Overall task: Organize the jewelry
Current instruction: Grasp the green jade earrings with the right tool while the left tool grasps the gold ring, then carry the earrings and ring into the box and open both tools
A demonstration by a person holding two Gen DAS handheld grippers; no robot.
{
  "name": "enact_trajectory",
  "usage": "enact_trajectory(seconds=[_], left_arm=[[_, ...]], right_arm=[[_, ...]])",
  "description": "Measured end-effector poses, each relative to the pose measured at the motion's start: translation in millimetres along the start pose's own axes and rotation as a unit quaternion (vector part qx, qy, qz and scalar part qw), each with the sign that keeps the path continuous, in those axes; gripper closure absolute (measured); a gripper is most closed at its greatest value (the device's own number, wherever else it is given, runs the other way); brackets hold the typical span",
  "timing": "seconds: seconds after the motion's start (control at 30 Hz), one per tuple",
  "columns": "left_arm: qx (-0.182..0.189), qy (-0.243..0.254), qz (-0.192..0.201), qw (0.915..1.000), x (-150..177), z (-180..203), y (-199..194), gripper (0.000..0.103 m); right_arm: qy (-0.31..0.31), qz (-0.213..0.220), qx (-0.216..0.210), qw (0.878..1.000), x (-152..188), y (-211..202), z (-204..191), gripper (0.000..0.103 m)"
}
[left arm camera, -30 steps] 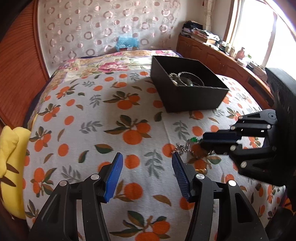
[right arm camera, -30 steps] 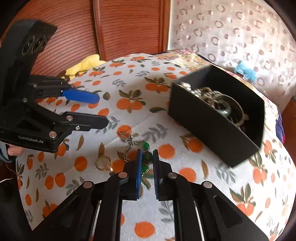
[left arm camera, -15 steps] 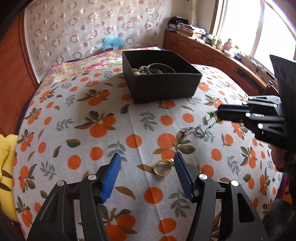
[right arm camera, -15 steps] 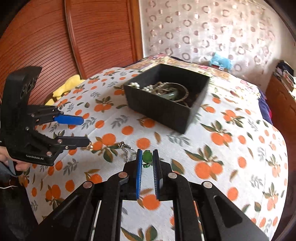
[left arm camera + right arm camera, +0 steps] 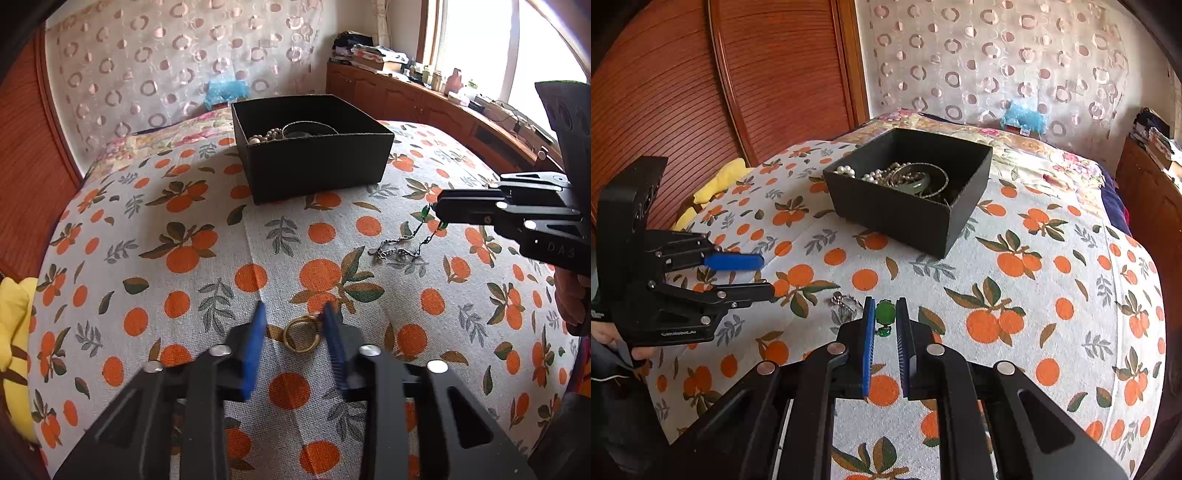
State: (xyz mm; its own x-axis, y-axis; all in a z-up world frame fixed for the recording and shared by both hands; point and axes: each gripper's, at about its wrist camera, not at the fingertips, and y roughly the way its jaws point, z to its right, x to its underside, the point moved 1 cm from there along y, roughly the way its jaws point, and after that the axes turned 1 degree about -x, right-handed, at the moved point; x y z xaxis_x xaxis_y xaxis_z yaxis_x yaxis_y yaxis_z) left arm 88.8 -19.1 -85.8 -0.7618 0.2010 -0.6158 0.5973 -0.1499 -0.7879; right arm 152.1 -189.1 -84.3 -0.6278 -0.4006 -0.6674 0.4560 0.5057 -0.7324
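Observation:
A black open box (image 5: 314, 147) holding pearls and bangles stands on the orange-print bedspread; it also shows in the right wrist view (image 5: 908, 192). My right gripper (image 5: 885, 314) is shut on a green-stone chain bracelet (image 5: 885, 313), lifted slightly, its chain (image 5: 400, 245) trailing on the cloth. My left gripper (image 5: 295, 325) is open, its blue pads straddling a gold ring (image 5: 301, 335) lying on the bedspread. In the right wrist view the left gripper (image 5: 761, 273) is at the left.
A yellow cloth (image 5: 13, 332) lies at the bed's left edge by the wooden headboard (image 5: 701, 74). A wooden cabinet (image 5: 424, 103) with clutter runs along the window side. A blue bag (image 5: 1019, 116) sits beyond the box.
My left gripper moved forward and narrowed around the gold ring. My right gripper lifted the green-stone bracelet end and drew back to the right, dragging the chain.

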Motion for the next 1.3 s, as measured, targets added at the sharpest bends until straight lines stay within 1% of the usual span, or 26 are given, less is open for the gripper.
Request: enact_trajectory(seconds=[0.13,0.17,0.2,0.4,0.6,0.87,1.13,1.3], left_arm=[[0.011,-0.020,0.001,0.9998,-2,-6,-1,0.089],[0.010,-0.023,0.004,0.9997,-2,-7,-2,0.092],[0.011,-0.026,0.006,0.9996,-3,-8,-2,0.093],[0.009,-0.042,0.022,0.9988,-11,-16,-12,0.093],[0.022,-0.058,0.035,0.9975,-22,-22,-23,0.093],[0.021,-0.040,0.059,0.9972,-53,-21,-24,0.093],[0.023,-0.026,0.096,0.9947,-98,-20,-26,0.093],[0.031,-0.014,0.098,0.9946,-119,-12,-10,0.093]], right_arm=[[-0.003,0.006,-0.002,1.000,-6,-2,0,0.090],[-0.005,0.009,-0.002,1.000,-9,-3,0,0.090],[-0.006,0.011,-0.002,1.000,-11,-4,0,0.090],[-0.013,0.021,-0.004,1.000,-22,-7,0,0.090],[-0.019,0.030,-0.007,0.999,-30,-11,0,0.090],[-0.026,0.061,-0.012,0.998,-53,-20,2,0.090],[-0.029,0.099,-0.006,0.995,-86,-37,14,0.090],[-0.039,0.119,0.006,0.992,-107,-40,24,0.090]])
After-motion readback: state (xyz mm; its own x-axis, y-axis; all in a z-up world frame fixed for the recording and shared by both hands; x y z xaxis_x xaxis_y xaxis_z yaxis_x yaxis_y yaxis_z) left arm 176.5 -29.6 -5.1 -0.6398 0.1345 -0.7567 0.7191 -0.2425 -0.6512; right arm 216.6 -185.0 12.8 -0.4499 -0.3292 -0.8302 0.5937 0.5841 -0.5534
